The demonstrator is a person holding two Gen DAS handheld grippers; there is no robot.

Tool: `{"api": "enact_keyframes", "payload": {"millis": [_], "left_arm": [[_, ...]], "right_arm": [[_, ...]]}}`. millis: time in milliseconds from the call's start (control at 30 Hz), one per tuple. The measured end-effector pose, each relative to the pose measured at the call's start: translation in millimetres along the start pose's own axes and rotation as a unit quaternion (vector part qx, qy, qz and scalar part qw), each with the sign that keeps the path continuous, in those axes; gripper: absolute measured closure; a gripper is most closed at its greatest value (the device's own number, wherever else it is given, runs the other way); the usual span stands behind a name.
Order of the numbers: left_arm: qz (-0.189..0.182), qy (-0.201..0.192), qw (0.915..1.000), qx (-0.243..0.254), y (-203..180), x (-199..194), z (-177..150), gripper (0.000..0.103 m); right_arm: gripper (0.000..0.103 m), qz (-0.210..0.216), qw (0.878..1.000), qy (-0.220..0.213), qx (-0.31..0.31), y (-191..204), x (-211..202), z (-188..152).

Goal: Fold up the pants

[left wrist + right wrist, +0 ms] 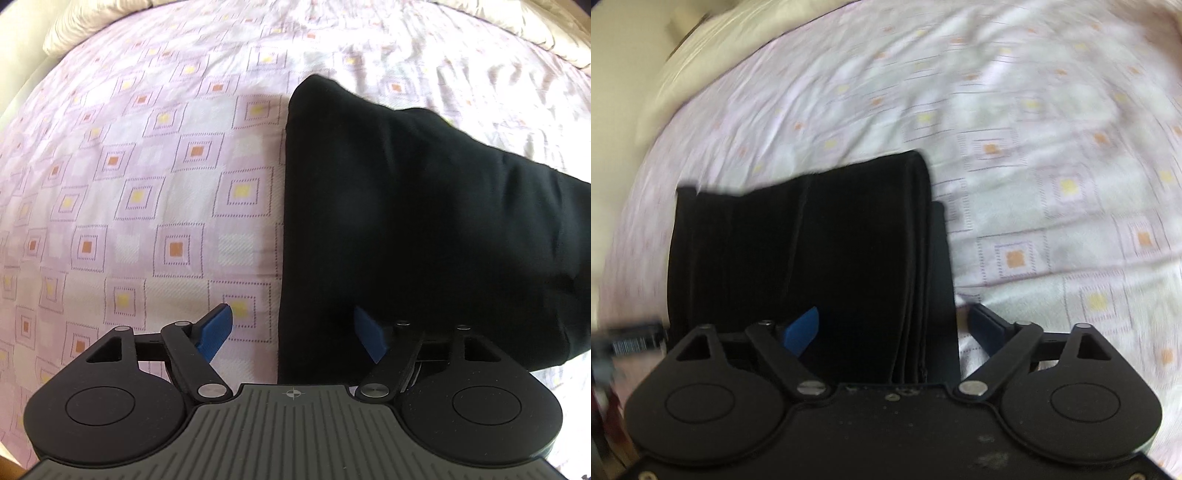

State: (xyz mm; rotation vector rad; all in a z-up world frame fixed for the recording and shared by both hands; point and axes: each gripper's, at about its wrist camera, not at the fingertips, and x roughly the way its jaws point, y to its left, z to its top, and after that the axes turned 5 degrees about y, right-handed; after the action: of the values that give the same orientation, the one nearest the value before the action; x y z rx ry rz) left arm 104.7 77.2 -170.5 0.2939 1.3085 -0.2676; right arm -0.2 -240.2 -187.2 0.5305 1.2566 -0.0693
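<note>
The pants [812, 251] are seen stacked in layers on the bed [147, 184], seemingly near the last fold. Both left tongs [293, 332] and right tongs [897, 328] are spread, nothing pinched; an edge must be gripped next.

Showing black folded fabric pants [424, 229] [812, 251] on a pale lilac bedsheet [147, 184] [1052, 184] patterned with dotted squares centred yellow and orange; blue gripper pads [216, 332]; pillow [85, 22] seemingly cream.

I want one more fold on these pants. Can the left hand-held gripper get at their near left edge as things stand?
Probably yes. The left hand-held gripper is open and straddles the left edge of the black pants, with only bare bedsheet beside it and nothing in the way.
</note>
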Motion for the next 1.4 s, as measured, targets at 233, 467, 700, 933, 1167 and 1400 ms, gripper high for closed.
{"api": "enact_keyframes", "payload": {"millis": [233, 467, 700, 933, 1167, 1400], "left_arm": [[-0.04, -0.008, 0.9986, 0.034, -7.1, 3.0, 27.5, 0.03], [-0.065, -0.002, 0.9976, 0.023, -4.5, 15.7, 51.7, 0.004], [-0.069, -0.007, 0.9976, -0.004, -1.8, 16.0, 46.1, 0.003], [-0.098, 0.01, 0.9946, -0.035, 3.3, 7.6, 55.8, 0.042], [-0.044, -0.02, 0.9988, -0.007, -22.2, -21.0, 45.3, 0.081], [-0.005, -0.05, 0.9986, 0.017, -31.6, -45.0, 32.3, 0.085]], "right_arm": [[0.0, -0.013, 0.999, 0.002, -0.05, 14.3, 10.3, -5.7], [0.0, -0.016, 0.999, 0.002, -0.042, 19.6, 15.8, -2.6], [0.0, 0.001, 0.999, -0.016, -0.03, 5.0, 7.0, -4.2], [0.041, 0.033, 0.999, -0.014, 0.039, -21.8, -4.7, 10.7], [0.073, 0.061, 0.993, -0.031, 0.1, -33.3, -19.9, 9.3], [0.076, 0.055, 0.993, -0.049, 0.091, -18.9, -33.6, -3.0]]}}
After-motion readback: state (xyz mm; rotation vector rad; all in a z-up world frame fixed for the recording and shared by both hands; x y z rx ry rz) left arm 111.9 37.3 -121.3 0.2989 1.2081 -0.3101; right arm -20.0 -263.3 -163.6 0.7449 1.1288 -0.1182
